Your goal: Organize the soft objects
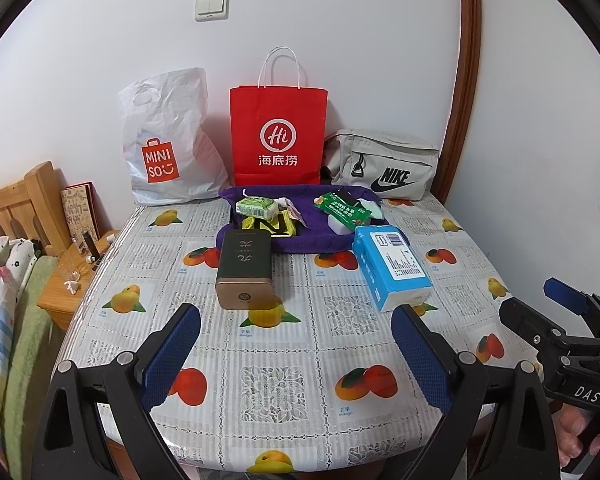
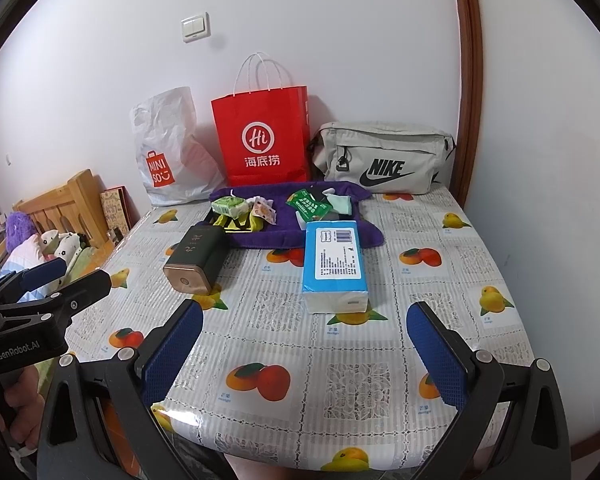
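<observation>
Left wrist | left claw (image 1: pixel 296 344) spread, empty | right claw (image 2: pixel 304 344) spread, empty | bags: 3

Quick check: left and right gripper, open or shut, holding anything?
Left gripper: open, holding nothing, above the table.
Right gripper: open, holding nothing.

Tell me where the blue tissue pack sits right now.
The blue tissue pack lies centre-table in the right wrist view, just before the purple towel, to the right of the dark green tin.
</observation>
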A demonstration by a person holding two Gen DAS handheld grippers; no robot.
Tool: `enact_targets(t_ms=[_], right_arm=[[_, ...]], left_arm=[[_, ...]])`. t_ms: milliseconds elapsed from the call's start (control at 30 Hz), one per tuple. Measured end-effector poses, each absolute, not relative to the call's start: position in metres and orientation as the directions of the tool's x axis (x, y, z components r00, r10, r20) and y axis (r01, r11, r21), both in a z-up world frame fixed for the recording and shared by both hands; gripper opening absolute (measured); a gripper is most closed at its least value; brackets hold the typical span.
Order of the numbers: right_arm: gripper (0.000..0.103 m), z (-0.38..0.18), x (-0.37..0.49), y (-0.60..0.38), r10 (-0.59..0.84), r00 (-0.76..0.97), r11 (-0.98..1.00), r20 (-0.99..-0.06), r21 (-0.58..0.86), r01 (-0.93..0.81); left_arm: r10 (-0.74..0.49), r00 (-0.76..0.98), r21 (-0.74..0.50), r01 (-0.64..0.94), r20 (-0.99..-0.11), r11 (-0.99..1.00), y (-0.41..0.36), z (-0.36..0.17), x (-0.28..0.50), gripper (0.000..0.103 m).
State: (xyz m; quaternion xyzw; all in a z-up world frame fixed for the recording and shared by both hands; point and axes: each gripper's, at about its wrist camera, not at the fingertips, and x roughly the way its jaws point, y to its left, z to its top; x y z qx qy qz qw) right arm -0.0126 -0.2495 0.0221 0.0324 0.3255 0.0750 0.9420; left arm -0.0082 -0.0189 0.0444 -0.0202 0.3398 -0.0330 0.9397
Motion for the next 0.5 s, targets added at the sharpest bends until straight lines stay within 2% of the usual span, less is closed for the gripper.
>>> enact_targets(t_ms=[500], right_arm=[[0.101, 0.0191, -0.0098, -0.2474, 0.170, 0.776, 0.985, -0.607, 0.109, -0.131]], left_arm=[[-0.077, 0.767, -0.060, 0.050, -0.637, 0.997, -0.0168, 0.0418, -0.0057, 0.097]])
